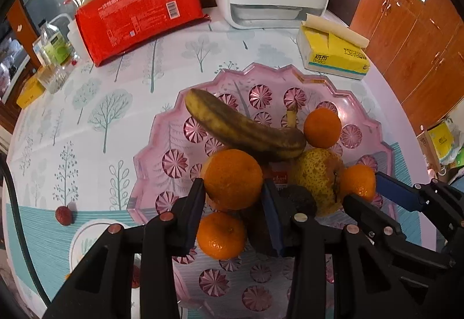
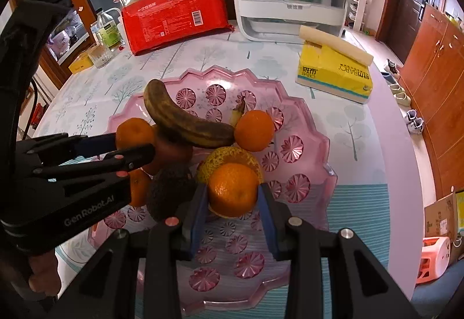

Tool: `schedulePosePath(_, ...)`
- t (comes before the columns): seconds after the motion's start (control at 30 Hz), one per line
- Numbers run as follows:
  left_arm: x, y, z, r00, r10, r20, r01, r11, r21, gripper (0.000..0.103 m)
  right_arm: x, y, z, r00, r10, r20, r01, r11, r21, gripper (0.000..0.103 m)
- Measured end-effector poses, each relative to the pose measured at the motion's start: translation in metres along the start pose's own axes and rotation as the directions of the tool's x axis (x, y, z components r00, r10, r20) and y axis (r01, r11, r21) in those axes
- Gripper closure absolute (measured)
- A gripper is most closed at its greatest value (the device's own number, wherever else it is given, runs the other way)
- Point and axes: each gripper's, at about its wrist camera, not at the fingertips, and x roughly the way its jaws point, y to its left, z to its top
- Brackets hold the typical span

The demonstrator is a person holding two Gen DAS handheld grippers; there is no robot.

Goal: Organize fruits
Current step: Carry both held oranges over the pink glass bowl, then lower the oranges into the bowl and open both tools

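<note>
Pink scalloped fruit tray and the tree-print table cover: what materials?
Pink scalloped fruit tray: likely moulded translucent plastic, glossy; the print beneath shows through and its starburst facets catch light. Tree-print table cover: probably smooth vinyl or oilcloth, with a soft sheen; can't confirm.

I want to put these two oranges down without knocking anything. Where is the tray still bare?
The near part of the tray, under the right tool, is bare, as is its far rim behind the banana. The middle is crowded: oranges, pear, avocado.
</note>
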Motion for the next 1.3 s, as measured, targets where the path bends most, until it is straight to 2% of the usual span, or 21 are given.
schedulePosePath(0.07, 0.000, -0.002, 0.000, 1.000, 0.005, 0.003, -0.005, 1.000, 0.004, 0.064, 0.001, -0.001, 0.001, 1.000, -0.001, 0.003, 0.001, 1.000, -0.005, 0.066)
schedulePosePath(0.13, 0.000, -0.002, 0.000, 1.000, -0.007, -0.003, 0.007, 1.000, 0.001, 0.057, 0.000, 0.000, 0.000, 1.000, 0.000, 0.003, 0.000, 1.000, -0.006, 0.065)
schedulePosePath(0.2, -0.001, -0.002, -0.001, 1.000, -0.018, -0.003, 0.018, 1.000, -0.003, 0.044, 0.000, 0.001, -0.001, 1.000, -0.006, 0.007, 0.006, 1.000, -0.010, 0.065)
schedulePosePath(0.4, -0.010, 0.000, -0.002, 1.000, 0.000, 0.026, 0.000, 1.000, -0.001, 0.022, -0.005, 0.003, -0.002, 1.000, 0.006, 0.023, -0.006, 1.000, -0.015, 0.061)
schedulePosePath(0.67, -0.017, 0.009, -0.007, 1.000, 0.005, 0.017, -0.004, 1.000, -0.027, 0.016, -0.015, 0.006, -0.004, 0.999, 0.002, 0.047, -0.001, 1.000, -0.023, 0.051)
schedulePosePath(1.3, -0.056, 0.019, -0.021, 0.998, -0.013, 0.064, 0.015, 0.999, -0.037, 0.015, -0.043, 0.018, -0.011, 0.997, 0.009, 0.082, -0.008, 1.000, -0.012, 0.051)
